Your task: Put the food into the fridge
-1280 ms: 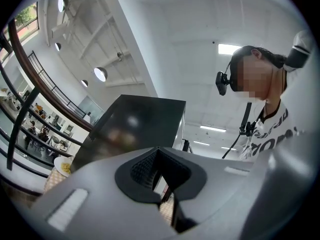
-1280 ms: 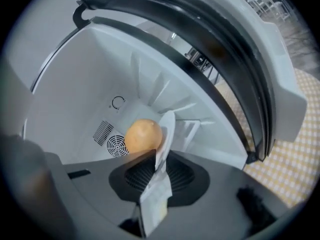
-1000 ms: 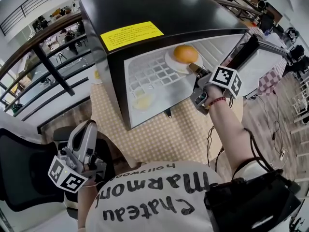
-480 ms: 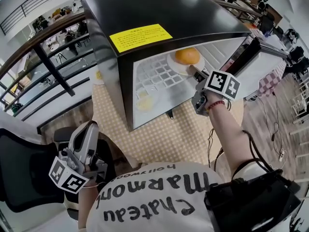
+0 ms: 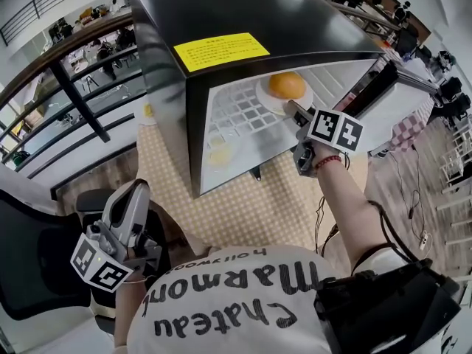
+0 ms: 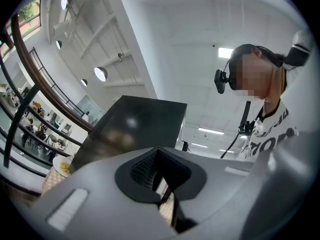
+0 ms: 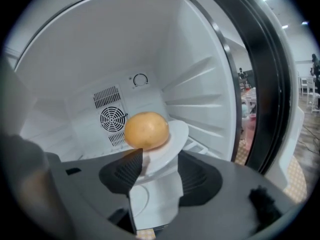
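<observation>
A: Currently listing. Item one, right gripper [image 5: 289, 109]?

B: Its jaws have just been opening. They are standing apart either side of the white plate [image 7: 167, 144], with the rim between them, unpressed. The plate is carrying the round orange food [image 7: 146, 130] and resting on the shelf [image 5: 243, 113] inside the fridge [image 5: 243, 9].

A: Item two, left gripper [image 5: 131, 198]?

B: Jaws together, empty, hanging low by the chair [image 5: 29, 264].

A: Step?

B: Releasing, I'm judging. The next move is calling for a straight withdrawal, without dragging the rim.
</observation>
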### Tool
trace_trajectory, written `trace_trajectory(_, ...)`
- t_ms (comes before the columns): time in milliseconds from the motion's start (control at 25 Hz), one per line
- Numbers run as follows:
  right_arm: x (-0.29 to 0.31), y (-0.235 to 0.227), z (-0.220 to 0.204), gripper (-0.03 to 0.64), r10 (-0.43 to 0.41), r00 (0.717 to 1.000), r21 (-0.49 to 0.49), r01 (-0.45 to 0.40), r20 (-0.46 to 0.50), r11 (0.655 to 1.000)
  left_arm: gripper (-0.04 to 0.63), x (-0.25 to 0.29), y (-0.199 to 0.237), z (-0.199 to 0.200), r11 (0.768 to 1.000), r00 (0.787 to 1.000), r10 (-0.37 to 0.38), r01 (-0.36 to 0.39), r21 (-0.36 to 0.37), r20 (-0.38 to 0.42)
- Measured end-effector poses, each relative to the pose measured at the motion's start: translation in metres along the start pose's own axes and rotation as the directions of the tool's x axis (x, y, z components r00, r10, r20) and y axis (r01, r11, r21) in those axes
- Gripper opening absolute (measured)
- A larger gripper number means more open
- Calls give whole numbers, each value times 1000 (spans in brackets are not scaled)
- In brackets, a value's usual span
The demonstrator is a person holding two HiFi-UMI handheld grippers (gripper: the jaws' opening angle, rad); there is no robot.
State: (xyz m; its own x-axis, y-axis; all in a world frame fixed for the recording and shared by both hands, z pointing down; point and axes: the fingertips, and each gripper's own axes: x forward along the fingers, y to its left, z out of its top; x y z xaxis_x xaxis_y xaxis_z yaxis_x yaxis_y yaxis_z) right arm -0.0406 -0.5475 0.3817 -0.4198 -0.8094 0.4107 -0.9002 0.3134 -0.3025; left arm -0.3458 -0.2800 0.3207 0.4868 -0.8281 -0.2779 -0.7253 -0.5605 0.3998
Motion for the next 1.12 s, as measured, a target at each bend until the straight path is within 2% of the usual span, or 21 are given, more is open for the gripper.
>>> trace_trajectory(200, -1, -3, -6, 242, -25, 1000, -8, 25, -17, 1000, 5, -2, 0, 2, 1000, 1000, -3, 3, 6, 6)
trace_trajectory(480, 0, -5, -7, 249, -57, 998, -100, 55, -21, 994, 5, -3, -5, -1, 1000, 1000, 5, -5, 9, -1)
trace_trajectory(640, -2, -6, -6, 253, -55, 998, -87, 53, -22, 995, 5, -7, -11, 0, 1000, 1000, 12, -12, 14, -4)
trace_trajectory(880, -4, -9, -7, 258, -30, 999, -13, 30, -33, 999, 5, -13, -19, 3, 999, 1000, 26, -26, 32, 2)
trace_trajectory(1120, -7, -14, -11, 261, -46, 997, -7, 45, -55, 999, 5, -21, -27, 5, 998, 999, 36, -36, 53, 14)
